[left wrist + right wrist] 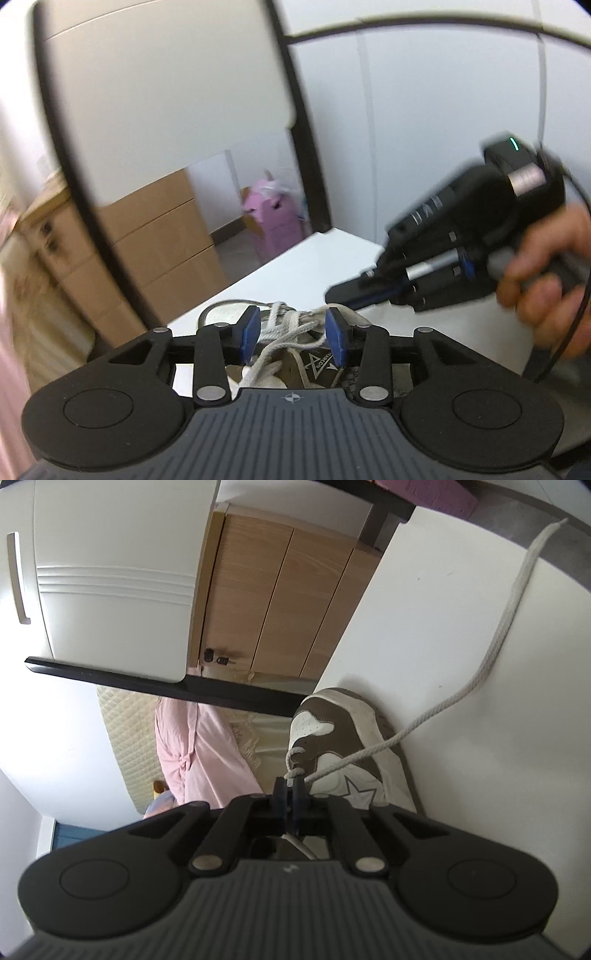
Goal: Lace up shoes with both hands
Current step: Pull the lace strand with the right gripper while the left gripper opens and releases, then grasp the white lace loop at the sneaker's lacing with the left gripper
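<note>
While brown-white shoe [343, 746] sits on white table [461, 635], right gripper [290, 794] clamped on grey lace [491, 657] running out to 1 o'clock, left gripper [293, 334] parted over laces w/ nothing pinched, person's hand [546, 280] at 3 o'clock.

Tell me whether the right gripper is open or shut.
Shut. In its own view the right gripper has its jaws together, pinching the grey lace just above the shoe; no gap shows between the blue pads.

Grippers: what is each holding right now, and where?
Right gripper pinches the shoelace near the shoe's eyelets. Left gripper is open, holding nothing.
</note>
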Tool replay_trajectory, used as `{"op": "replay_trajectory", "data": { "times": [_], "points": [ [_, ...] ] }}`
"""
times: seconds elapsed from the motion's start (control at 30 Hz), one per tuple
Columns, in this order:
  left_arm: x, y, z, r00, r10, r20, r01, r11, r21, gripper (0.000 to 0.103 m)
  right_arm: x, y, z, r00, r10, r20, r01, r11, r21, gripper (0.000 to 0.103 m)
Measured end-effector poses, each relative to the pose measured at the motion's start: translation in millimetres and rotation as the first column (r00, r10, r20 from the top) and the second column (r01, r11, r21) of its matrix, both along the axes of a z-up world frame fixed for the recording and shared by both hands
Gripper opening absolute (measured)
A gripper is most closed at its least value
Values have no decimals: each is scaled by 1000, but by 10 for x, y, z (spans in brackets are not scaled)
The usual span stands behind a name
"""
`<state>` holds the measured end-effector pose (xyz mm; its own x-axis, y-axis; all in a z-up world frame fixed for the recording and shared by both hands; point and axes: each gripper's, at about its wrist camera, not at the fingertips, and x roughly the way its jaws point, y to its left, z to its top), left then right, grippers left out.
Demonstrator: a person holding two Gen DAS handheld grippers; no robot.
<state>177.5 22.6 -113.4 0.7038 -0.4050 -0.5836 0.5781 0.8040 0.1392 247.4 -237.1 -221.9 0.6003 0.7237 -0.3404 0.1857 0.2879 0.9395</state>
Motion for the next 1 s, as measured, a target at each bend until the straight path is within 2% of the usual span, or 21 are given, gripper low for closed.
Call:
{"op": "replay_trajectory", "data": {
  "times": [0.1, 0.17, 0.23, 0.4, 0.5, 0.6, 0.7, 0.8, 0.87, 0.9, 0.93, 1.0],
  "points": [
    [-90, 154, 64, 988, 142, -57, -148, 983, -112, 43, -38, 31, 33, 1000, -11, 12, 11, 1000, -23, 3],
    [-175, 214, 48, 962, 251, -104, -264, 955, -135, 43, -28, 34, 39, 1000, -9, 16, 9, 999, -31, 3],
    [-283, 237, -2, 936, 313, -163, -337, 930, -149, 43, -19, 34, 64, 1000, 2, 28, -1, 999, -50, 3],
    [-462, 148, -42, 912, 349, -218, -384, 912, -144, 43, -67, -3, 96, 998, 25, 57, -20, 997, -76, 4],
    [-390, 157, -91, 902, 363, -235, -400, 907, -135, 43, -98, -6, 110, 998, 29, 61, -24, 996, -82, 3],
    [-274, 183, -173, 889, 347, -297, -404, 902, -154, 43, -110, 20, 136, 997, 34, 65, -28, 995, -96, 3],
    [-205, 124, -245, 896, 324, -305, -383, 910, -158, 42, -111, 44, 148, 997, 34, 70, -27, 994, -107, 3],
    [-188, 3, -281, 906, 317, -280, -364, 922, -132, 40, -101, 70, 151, 997, 36, 75, -27, 993, -115, 3],
    [-188, -52, -295, 906, 333, -261, -370, 923, -108, 34, -96, 85, 149, 997, 36, 74, -28, 993, -115, 3],
    [-182, -61, -299, 902, 347, -256, -382, 919, -100, 25, -91, 94, 150, 996, 37, 76, -28, 993, -118, 3],
    [-167, -67, -303, 898, 358, -254, -391, 916, -93, 21, -86, 100, 153, 996, 36, 78, -27, 992, -122, 3],
    [-144, -55, -315, 893, 368, -257, -402, 911, -91, 18, -79, 91, 139, 997, 19, 76, -10, 994, -113, 3]
  ]
}}
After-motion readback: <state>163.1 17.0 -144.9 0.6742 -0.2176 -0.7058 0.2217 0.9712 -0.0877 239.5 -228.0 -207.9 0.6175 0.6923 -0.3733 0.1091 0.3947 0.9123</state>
